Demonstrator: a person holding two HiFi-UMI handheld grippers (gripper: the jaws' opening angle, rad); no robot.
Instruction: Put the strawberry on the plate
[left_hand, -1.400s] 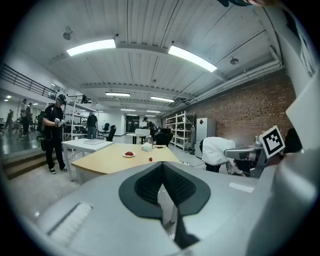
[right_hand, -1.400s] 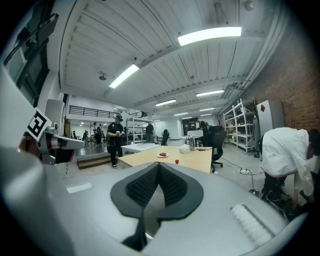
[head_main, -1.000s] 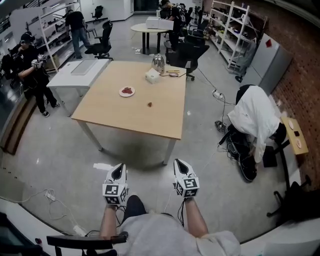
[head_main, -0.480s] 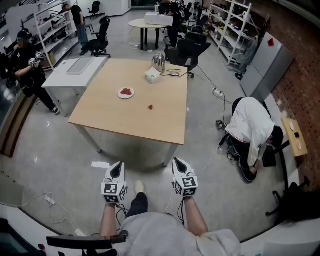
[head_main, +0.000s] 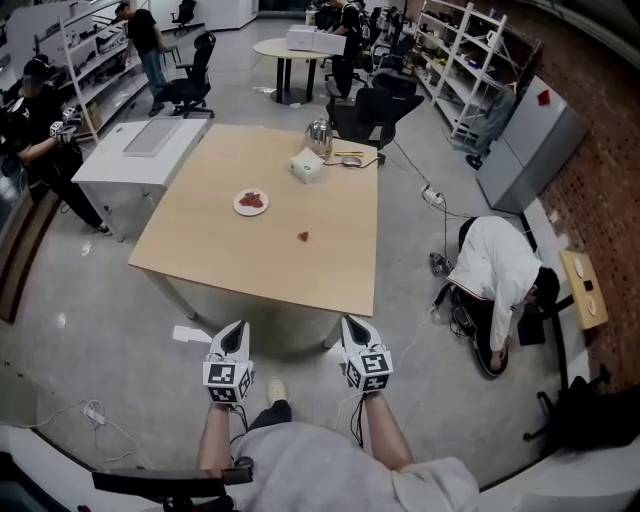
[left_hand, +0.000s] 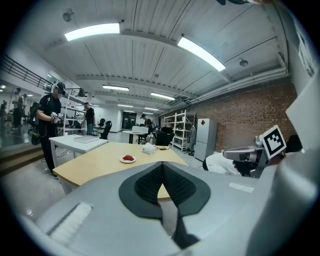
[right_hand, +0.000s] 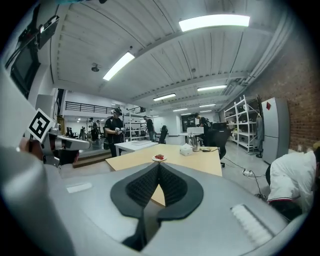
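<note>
Nearing the bench (head_main: 250, 255): person has stepped closer, left claw (head_main: 237, 335) & right claw (head_main: 355, 327) both closed, empty. Pickup not begun; strawberry (head_main: 303, 236) lies apart from plate (head_main: 238, 204), nearer & to its right.

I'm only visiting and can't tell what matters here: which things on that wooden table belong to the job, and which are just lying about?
For the job: strawberry; plate; left gripper and right gripper, both shut and empty.
Just lying about: tissue box; kettle.
</note>
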